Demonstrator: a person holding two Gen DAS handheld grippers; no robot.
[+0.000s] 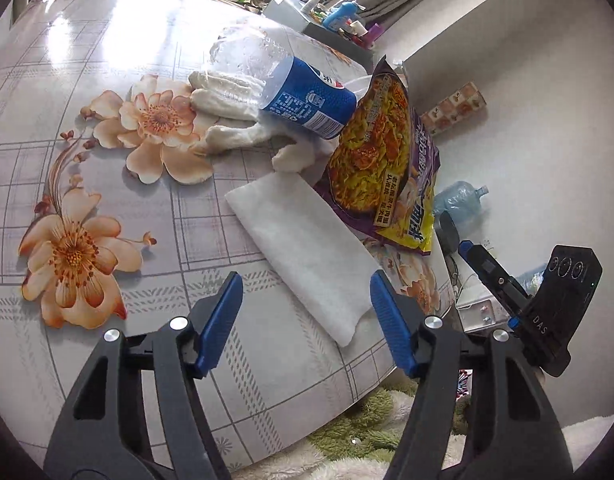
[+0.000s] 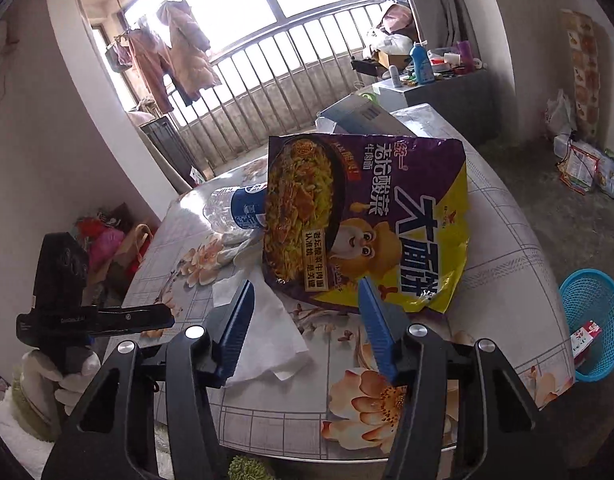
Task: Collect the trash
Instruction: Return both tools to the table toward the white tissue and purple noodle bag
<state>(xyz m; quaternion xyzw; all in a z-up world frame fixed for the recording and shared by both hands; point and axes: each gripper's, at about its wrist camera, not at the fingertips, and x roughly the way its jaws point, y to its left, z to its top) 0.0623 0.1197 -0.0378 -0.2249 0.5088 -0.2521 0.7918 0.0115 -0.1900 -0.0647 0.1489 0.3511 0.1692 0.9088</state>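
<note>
In the left wrist view, big orange flowers are printed on the table (image 1: 107, 168) cloth at the left and middle left. The left gripper (image 1: 307, 304) sits at the bottom middle of the frame. Its two blue fingers (image 1: 221, 312) stand apart with nothing pressed between them, so the jaws are open. The near end of a white tissue (image 1: 307, 248) lies on the table between the fingertips, but they do not squeeze it. Just above the tissue, in the middle of the frame, a white glove (image 1: 227, 100) lies flat, and a clear plastic bottle (image 1: 307, 100) with a blue label lies on its side on top of it. To the right of the bottle, a purple and yellow noodle bag (image 1: 387, 160) stands up at the table edge. At the lower right, the other gripper pokes in. In the right wrist view, the left gripper shows at the far left, held by a gloved hand (image 2: 73, 376). The bottle (image 2: 235, 208) lies at middle left, partly behind the noodle bag (image 2: 367, 216), which fills the middle. The right gripper (image 2: 307, 296) is at the bottom middle, its blue fingers (image 2: 237, 328) apart and open, with the bag's lower edge just above them and the tissue (image 2: 275, 340) under them. At the far right edge, a blue basket (image 2: 599, 328) stands on the floor beside the table.
</note>
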